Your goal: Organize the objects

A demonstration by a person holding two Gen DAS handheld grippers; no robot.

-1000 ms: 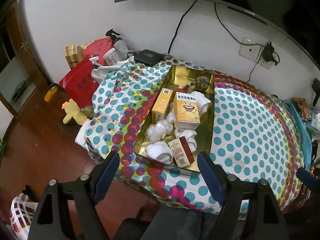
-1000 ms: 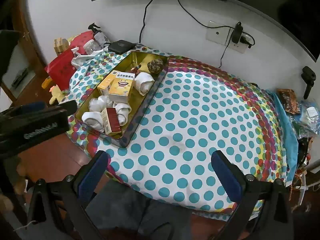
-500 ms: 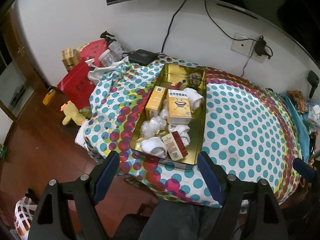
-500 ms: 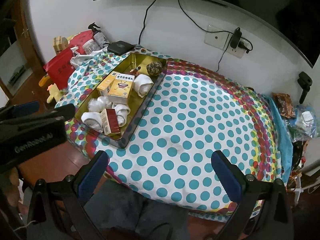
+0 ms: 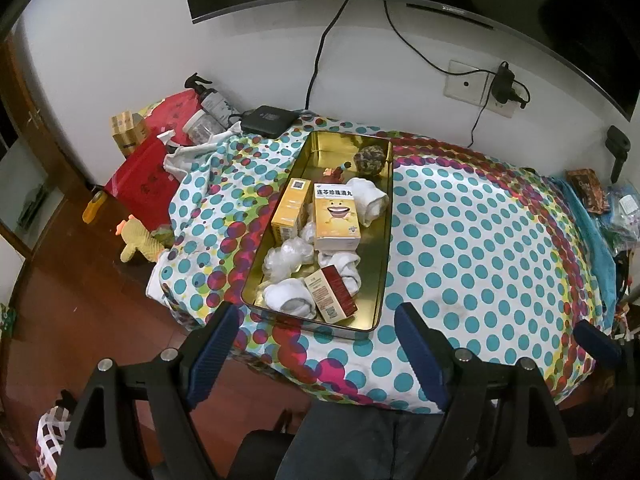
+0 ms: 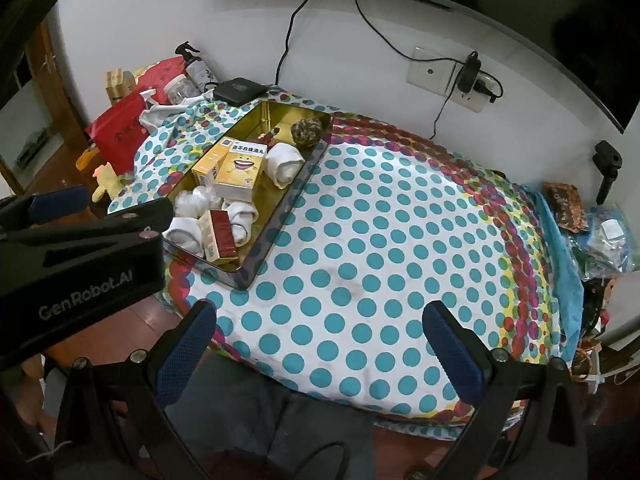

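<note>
Gold tray near table edge; dotted cloth bare rightward.

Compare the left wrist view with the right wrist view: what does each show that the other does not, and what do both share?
Only the left wrist view shows the checked bag on the floor. Only the right wrist view shows the left gripper's black body marked GenRobot.AI. Both show the gold tray of boxes and rolled white socks, the dotted cloth, the wall socket and the yellow toy.

Red box print too small; socks perhaps partly buried.
</note>
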